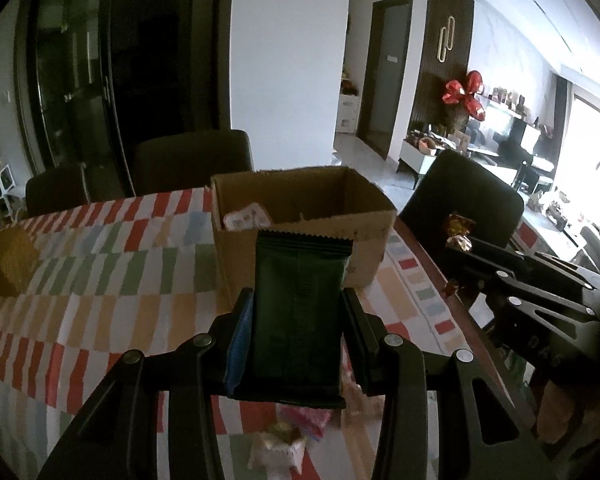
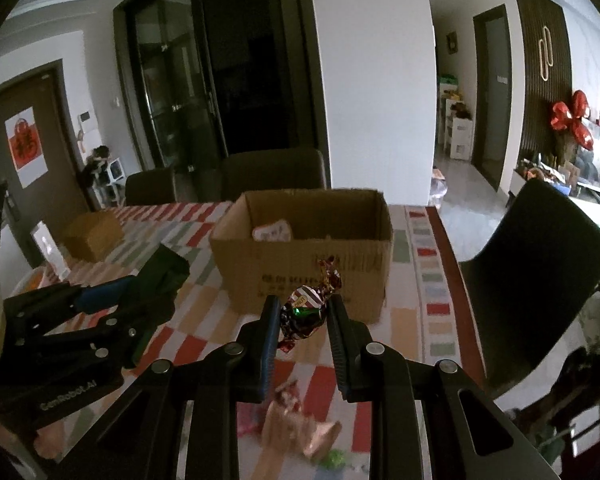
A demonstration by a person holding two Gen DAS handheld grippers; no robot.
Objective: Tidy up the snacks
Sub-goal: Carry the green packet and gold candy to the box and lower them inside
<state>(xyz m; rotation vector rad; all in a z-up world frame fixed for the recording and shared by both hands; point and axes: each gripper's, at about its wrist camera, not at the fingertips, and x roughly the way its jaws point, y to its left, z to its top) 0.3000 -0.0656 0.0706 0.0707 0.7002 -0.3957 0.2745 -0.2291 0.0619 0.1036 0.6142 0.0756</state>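
Gripping green packet point(image 1: 299, 300) and candy point(image 2: 305, 309)

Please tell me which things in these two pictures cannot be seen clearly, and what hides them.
- Box contents: in both views its front wall hides all but one white packet.
- Print on the box front: right wrist view, too small to read.
- Green packet label: left wrist view, too dark; only the back seam shows.
- Loose snacks on the table: both views, blurred and partly behind the hand-held gripper fingers.
- Small box at far left: left wrist view, cut by the edge.

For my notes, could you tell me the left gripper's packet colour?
Dark green packet, clearest in left wrist view.
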